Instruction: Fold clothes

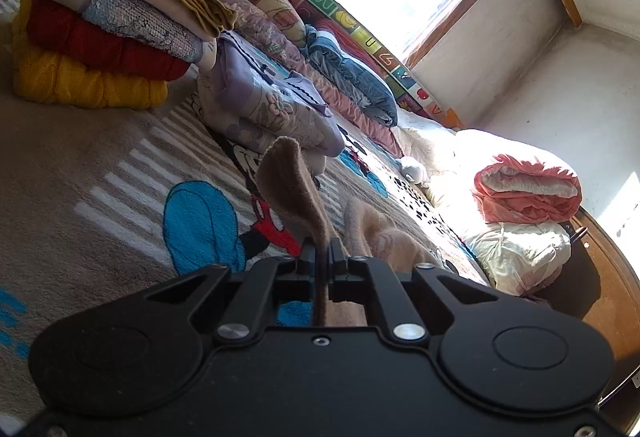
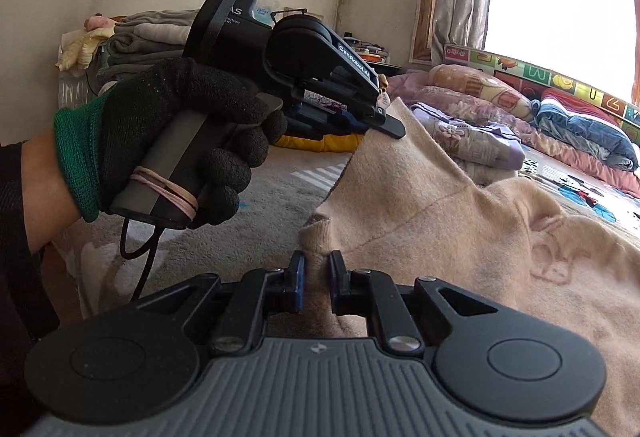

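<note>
Sweater (image 2: 460,221), beige and soft, lifted off the patterned rug (image 1: 80,165) at two points, rest of it draped low to the right; left gripper (image 1: 322,257) clamped on one edge of it, jaws nearly touching with only the thin cloth between, flap of fabric standing up past the fingertips; right gripper (image 2: 316,269) pinched on a thicker bunched fold, blue pads (image 2: 298,277) pressed into the knit from both sides; left gripper seen also from the right wrist view, held by a hand in a black and green glove (image 2: 160,141), tip biting the sweater's upper edge; stack of folded clothes (image 1: 112,17) piled on the rug to the left, yellow and red padded pieces at the bottom, mustard one on top; folded quilts (image 1: 280,105) ranged beyond it along the window wall; pink bundle (image 1: 528,189) lay on white bedding in the sun.
</note>
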The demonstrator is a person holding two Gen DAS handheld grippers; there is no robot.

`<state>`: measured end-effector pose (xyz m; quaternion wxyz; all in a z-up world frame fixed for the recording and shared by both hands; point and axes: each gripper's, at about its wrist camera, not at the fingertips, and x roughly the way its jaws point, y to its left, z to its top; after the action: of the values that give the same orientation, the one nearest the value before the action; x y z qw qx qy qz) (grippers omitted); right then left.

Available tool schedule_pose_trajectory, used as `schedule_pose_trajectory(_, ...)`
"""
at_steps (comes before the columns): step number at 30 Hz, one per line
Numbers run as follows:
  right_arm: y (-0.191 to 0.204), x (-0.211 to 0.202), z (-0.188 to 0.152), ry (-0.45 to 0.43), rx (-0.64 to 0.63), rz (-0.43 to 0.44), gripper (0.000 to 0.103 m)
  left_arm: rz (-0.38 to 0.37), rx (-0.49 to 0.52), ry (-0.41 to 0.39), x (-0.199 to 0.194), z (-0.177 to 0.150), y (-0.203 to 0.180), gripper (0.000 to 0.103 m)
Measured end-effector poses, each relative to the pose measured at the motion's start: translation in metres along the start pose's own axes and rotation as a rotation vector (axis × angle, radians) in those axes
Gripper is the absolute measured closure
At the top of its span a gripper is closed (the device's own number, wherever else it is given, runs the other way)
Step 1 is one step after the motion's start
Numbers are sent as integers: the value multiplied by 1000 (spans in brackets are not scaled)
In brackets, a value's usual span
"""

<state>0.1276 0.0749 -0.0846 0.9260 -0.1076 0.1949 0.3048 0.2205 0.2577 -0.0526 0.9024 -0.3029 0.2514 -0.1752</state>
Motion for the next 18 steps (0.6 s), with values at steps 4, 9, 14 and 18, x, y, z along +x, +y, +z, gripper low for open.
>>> schedule_pose_trajectory(4,7,1,-7,31,-3,24,89,39,1,16,-4,-5,11,100)
schedule_pose_trajectory(9,12,4,-9,55,-2,45,89,76,-1,35,-6,-12,21,100)
schedule_pose_trajectory(14,14,13,-14,97,-23,57,89,132,3,62,0,-18,29,100)
schedule_pose_trajectory(18,25,21,-15,134,-100,50,88,187,-4,91,9,-23,36,100)
